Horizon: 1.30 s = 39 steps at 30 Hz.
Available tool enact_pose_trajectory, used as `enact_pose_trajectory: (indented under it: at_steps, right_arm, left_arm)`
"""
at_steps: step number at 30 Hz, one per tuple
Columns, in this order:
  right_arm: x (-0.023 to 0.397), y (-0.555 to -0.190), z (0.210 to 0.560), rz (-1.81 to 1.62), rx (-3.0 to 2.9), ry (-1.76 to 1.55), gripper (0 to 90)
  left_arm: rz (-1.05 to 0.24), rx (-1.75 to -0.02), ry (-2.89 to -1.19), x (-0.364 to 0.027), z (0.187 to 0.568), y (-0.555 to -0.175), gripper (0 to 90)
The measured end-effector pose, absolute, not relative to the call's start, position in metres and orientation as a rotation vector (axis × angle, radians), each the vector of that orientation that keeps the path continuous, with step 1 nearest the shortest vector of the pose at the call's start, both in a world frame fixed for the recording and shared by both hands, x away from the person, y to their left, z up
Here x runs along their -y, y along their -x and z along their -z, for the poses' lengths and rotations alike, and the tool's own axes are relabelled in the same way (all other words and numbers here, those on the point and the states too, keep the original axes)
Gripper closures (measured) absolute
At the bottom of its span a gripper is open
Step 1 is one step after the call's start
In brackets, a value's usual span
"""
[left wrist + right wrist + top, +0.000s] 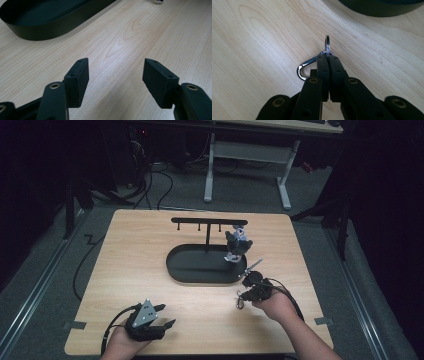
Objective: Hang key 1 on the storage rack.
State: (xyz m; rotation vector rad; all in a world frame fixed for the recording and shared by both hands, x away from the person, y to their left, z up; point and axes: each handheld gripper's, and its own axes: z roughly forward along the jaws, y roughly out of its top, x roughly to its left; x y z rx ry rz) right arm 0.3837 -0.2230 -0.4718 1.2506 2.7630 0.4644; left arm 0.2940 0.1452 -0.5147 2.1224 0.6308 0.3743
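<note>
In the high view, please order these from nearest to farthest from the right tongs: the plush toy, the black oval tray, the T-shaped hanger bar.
1. Black oval tray: its rim lies just up-left of the right tongs.
2. Plush toy: at the tray's right end.
3. T-shaped hanger bar: farthest back, above the tray.

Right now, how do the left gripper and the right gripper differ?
The left gripper has its jaws spread with nothing between them; the right gripper is shut on a key ring with a metal clip. In the high view the left sits nearer the table's front edge, the right closer to the black tray. Both are black.
</note>
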Motion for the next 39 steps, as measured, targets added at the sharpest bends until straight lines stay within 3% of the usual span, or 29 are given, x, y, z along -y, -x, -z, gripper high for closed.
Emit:
enact_pose_trajectory:
  at_steps: [39]
  right_arm:
    - [0.223, -0.380, 0.406, -0.624, -2.695, -1.262, 89.5]
  left_arm:
    - [-0.384, -0.634, -2.091, -0.148, 0.514, -0.298, 39.0]
